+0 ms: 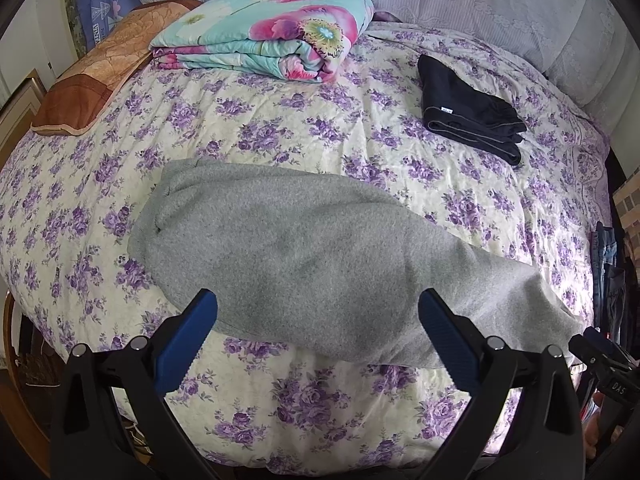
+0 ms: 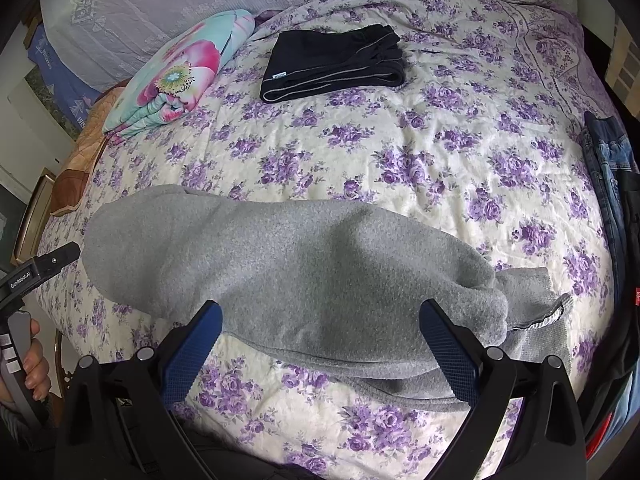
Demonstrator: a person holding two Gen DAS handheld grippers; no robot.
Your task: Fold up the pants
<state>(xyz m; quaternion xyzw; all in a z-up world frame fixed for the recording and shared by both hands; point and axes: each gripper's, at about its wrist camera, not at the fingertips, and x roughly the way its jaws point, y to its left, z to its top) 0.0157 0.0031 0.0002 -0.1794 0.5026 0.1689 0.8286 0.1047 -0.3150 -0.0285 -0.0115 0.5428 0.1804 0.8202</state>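
Note:
Grey fleece pants (image 1: 304, 252) lie folded lengthwise across the near part of the bed, also in the right wrist view (image 2: 288, 276); the waistband end (image 2: 540, 304) lies at the right. My left gripper (image 1: 318, 308) is open and empty, hovering over the pants' near edge. My right gripper (image 2: 320, 320) is open and empty, also above the near edge, toward the waistband end. The left gripper's body (image 2: 44, 268) shows at the left of the right wrist view.
The bed has a purple-flowered cover (image 1: 320, 128). Folded black pants (image 1: 468, 112) lie at the far right, a folded floral quilt (image 1: 264, 36) at the back, a brown pillow (image 1: 92, 80) at the far left. Jeans (image 2: 608, 168) hang at the bed's right edge.

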